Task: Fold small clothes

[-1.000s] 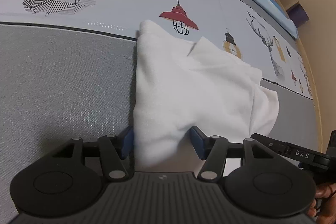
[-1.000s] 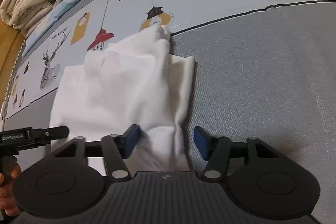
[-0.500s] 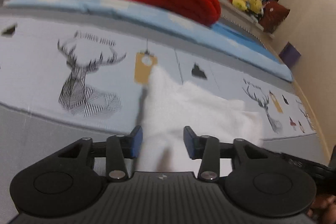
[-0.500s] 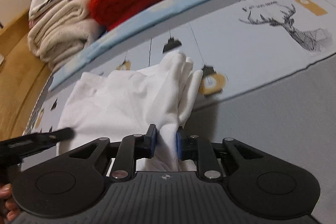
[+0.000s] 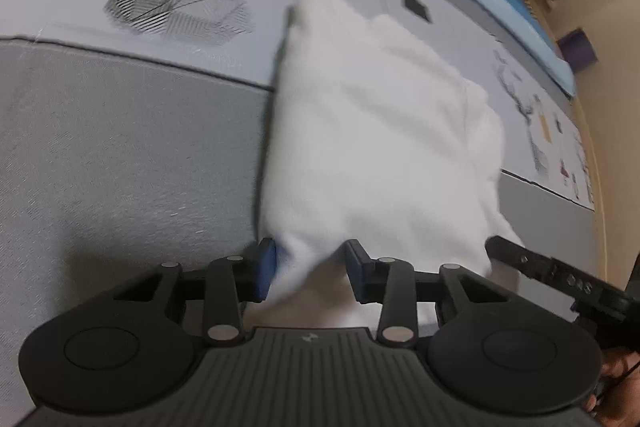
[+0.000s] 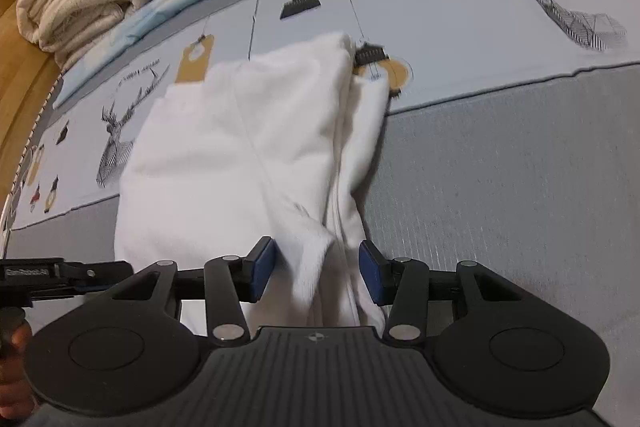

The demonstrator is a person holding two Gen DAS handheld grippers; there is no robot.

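Soft white fabric garment (image 5: 376, 131) is laid in a rough folded rectangle on the bed cover (image 5: 120, 155), across the seam between its grey woven band and the pale deer-and-lantern print. Left gripper (image 5: 310, 269) is held low at the near hem, blue pads spread, cloth bunched between them. Right gripper (image 6: 316, 269) is posed likewise, pads spread around loose folds, nothing pinched.
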